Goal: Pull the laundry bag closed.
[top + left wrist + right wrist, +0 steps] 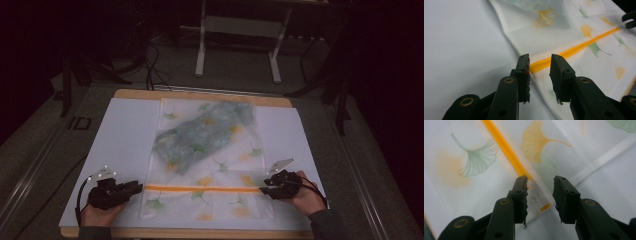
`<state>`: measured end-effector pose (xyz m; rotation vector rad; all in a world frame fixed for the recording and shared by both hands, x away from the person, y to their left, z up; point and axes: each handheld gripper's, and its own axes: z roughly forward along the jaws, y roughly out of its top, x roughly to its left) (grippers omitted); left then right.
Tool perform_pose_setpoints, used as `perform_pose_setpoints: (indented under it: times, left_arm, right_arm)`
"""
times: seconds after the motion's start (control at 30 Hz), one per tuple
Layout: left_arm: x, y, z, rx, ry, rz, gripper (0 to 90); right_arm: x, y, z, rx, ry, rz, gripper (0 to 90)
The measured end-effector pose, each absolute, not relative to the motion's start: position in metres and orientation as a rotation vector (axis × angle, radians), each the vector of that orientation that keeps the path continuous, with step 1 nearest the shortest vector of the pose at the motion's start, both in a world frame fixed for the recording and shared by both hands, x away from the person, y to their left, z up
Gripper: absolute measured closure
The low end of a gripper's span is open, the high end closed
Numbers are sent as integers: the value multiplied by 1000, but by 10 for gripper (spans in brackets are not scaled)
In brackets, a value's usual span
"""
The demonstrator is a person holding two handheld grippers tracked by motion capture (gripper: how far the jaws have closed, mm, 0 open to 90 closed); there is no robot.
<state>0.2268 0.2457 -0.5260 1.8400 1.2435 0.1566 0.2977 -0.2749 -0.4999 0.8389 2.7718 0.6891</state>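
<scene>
A flat translucent bag (235, 150) printed with green and yellow ginkgo leaves lies on the white sheet, with a crumpled grey-green cloth (200, 135) inside it. An orange closure strip (200, 189) runs across the bag near its front end. My left gripper (139, 189) sits at the strip's left end, open, its jaws either side of the orange strip (574, 48) in the left gripper view (539, 60). My right gripper (263, 190) is open at the strip's right end (540, 181), over the orange strip (506, 150) and the bag's white edge. The right gripper (629, 21) also shows far off.
A white sheet (125, 130) covers a wooden table whose edge (200, 233) runs along the front. Behind the table stands a white metal desk frame (240, 40), and cables (155, 70) trail over the dark floor.
</scene>
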Motion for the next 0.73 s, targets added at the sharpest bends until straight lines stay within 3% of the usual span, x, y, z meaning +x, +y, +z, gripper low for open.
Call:
perform_pose_setpoints:
  times: [0.4, 0.73]
  left_arm:
    - [231, 244, -532, 1903, 1360, 373, 628]
    - [238, 242, -538, 1887, 1447, 526, 557]
  right_arm:
    - [299, -302, -513, 1208, 2354, 903, 529]
    - [296, -312, -531, 1287, 2207, 909, 506]
